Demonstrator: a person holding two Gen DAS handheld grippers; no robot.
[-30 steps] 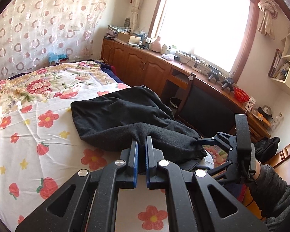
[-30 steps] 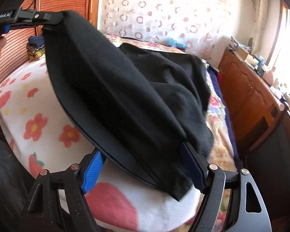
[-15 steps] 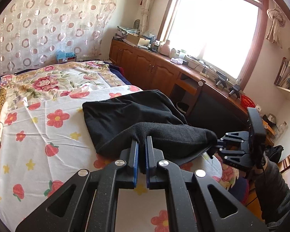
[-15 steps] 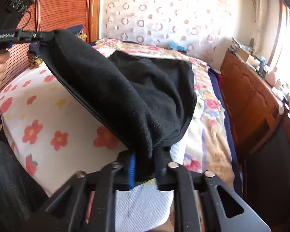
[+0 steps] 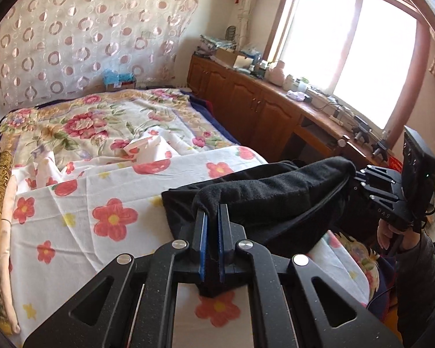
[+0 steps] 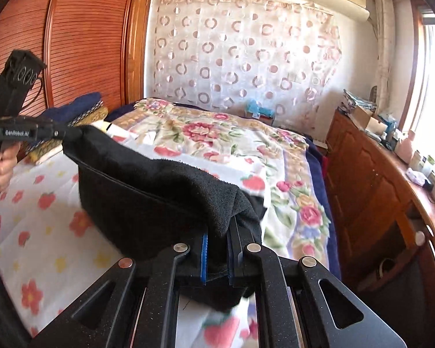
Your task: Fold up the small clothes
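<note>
A black fleecy garment [image 5: 275, 197] [image 6: 148, 203] hangs stretched between my two grippers above the near part of the flowered bed sheet [image 5: 101, 188] [image 6: 43, 232]. My left gripper [image 5: 211, 211] is shut on one end of its upper edge, and the cloth bunches over the blue pads. In the right wrist view the left gripper [image 6: 63, 133] shows at the far left, held by a hand. My right gripper [image 6: 220, 229] is shut on the other end, with fabric folded down over the fingers. The left wrist view has the right gripper [image 5: 353, 177] at the right edge.
A long wooden cabinet and desk [image 5: 264, 110] [image 6: 371, 179] with clutter on top runs under the window beside the bed. A slatted wooden wardrobe [image 6: 81, 43] stands at the bed's other side, with stacked bedding [image 6: 81, 113] by it. A loose floral cloth [image 5: 148, 145] lies mid-bed.
The right gripper's jaws closed on the garment's edge. Both grippers rose and drew back, pulling the garment off the bed's middle so that it hangs taut between them.
</note>
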